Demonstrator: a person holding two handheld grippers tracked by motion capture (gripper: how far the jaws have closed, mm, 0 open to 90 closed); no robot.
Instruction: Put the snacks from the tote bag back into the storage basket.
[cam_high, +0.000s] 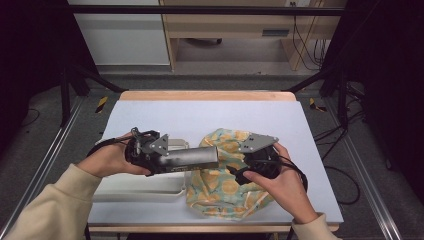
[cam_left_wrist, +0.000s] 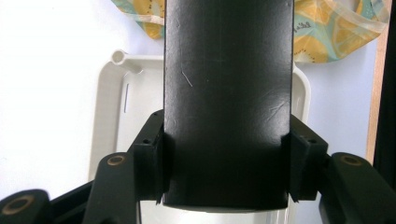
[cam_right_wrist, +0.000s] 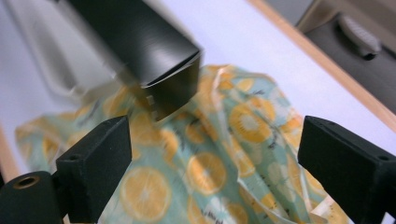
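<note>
A long black box (cam_high: 192, 158) is held level above the table, with my left gripper (cam_high: 150, 152) shut on its left end. In the left gripper view the black box (cam_left_wrist: 228, 93) runs straight away between the jaws, both pads pressed on its sides. Its far end (cam_right_wrist: 154, 46) reaches over a crumpled bag printed with orange slices (cam_high: 225, 187). My right gripper (cam_high: 240, 172) is open just over the bag (cam_right_wrist: 219, 158), its jaws wide apart with nothing between them, just short of the box's end.
A white plastic tray (cam_high: 142, 187) lies on the pale blue table top (cam_high: 200, 115) under the left gripper and the box; the tray (cam_left_wrist: 109, 107) has a rounded rim. The wooden table edge (cam_right_wrist: 317, 60) runs beside the bag. Metal frame posts flank the table.
</note>
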